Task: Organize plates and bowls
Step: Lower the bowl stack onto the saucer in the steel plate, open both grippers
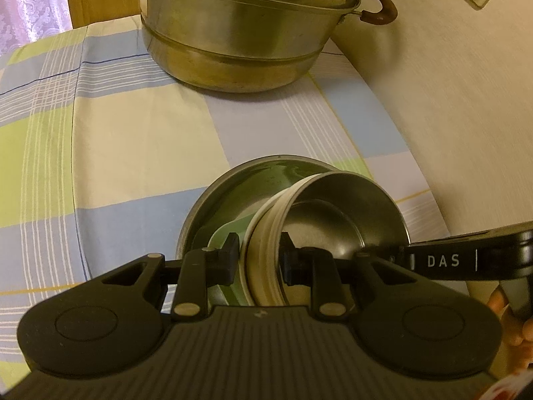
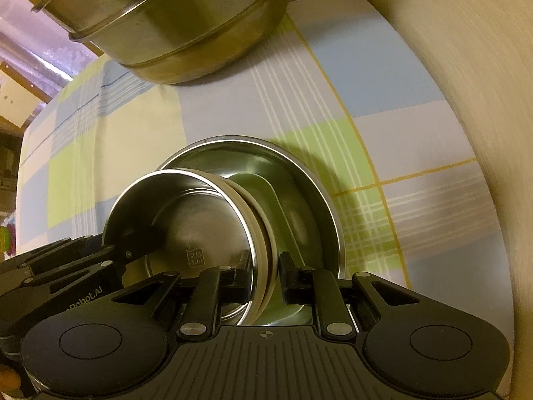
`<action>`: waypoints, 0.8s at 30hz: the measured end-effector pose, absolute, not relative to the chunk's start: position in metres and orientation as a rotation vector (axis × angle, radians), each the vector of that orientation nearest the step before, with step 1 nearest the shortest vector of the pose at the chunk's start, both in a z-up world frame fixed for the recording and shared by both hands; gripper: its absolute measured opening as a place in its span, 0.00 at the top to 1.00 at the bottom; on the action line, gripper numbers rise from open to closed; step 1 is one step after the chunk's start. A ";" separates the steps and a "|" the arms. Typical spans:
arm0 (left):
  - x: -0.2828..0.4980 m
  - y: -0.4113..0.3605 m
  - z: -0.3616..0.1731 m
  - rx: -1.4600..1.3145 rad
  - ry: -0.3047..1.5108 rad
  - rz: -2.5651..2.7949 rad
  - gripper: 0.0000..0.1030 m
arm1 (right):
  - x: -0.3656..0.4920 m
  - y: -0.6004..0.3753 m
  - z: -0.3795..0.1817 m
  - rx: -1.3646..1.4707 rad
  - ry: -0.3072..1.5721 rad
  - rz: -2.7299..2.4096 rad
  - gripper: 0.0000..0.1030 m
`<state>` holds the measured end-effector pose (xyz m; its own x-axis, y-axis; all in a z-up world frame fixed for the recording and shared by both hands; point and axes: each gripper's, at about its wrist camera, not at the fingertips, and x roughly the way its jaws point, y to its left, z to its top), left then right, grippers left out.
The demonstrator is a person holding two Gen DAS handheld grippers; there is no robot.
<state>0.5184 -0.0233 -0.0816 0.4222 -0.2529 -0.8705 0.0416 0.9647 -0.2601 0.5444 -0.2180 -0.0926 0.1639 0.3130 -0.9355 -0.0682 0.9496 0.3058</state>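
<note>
A: Where is the small steel bowl sitting?

B: It is tilting inside the large steel bowl, over a green plate, on the checked cloth.

A: And your grip?

B: My left hand-held gripper and right hand-held gripper are each pinching its rim. I am levelling both sides so it nests flat.

Matte black left gripper with ribbed grey deck, round silver pivot pins, white "DAS" lettering at 3 o'clock (on the other tool's arm), matching right gripper, "Robot.AI" marking at 9 o'clock, crosshair mark on deck
</note>
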 end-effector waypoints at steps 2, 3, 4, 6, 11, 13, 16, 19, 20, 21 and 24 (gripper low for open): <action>0.518 -0.024 -0.081 -0.205 1.121 -0.187 0.79 | 0.544 -0.217 -0.092 0.202 1.376 0.277 0.84; 0.518 -0.025 -0.081 -0.202 1.120 -0.188 0.79 | 0.544 -0.217 -0.092 0.199 1.375 0.278 0.84; 0.518 -0.025 -0.081 -0.201 1.120 -0.188 0.79 | 0.543 -0.217 -0.092 0.198 1.373 0.280 0.84; 0.518 -0.025 -0.081 -0.197 1.120 -0.190 0.79 | 0.543 -0.217 -0.092 0.200 1.372 0.281 0.84; 0.518 -0.025 -0.079 -0.175 1.117 -0.189 0.78 | 0.541 -0.221 -0.091 0.217 1.358 0.296 0.83; 0.517 -0.025 -0.079 -0.176 1.116 -0.193 0.78 | 0.540 -0.223 -0.090 0.229 1.350 0.302 0.83; 0.516 -0.025 -0.075 -0.167 1.102 -0.194 0.78 | 0.538 -0.228 -0.086 0.250 1.329 0.314 0.82; 0.515 -0.025 -0.071 -0.151 1.087 -0.191 0.78 | 0.537 -0.233 -0.080 0.276 1.302 0.325 0.80; 0.514 -0.025 -0.069 -0.150 1.084 -0.191 0.78 | 0.536 -0.235 -0.078 0.288 1.295 0.327 0.80; 0.514 -0.024 -0.067 -0.151 1.082 -0.192 0.78 | 0.535 -0.237 -0.077 0.297 1.291 0.328 0.80; 0.510 -0.021 -0.062 -0.149 1.068 -0.198 0.78 | 0.529 -0.242 -0.073 0.304 1.275 0.333 0.80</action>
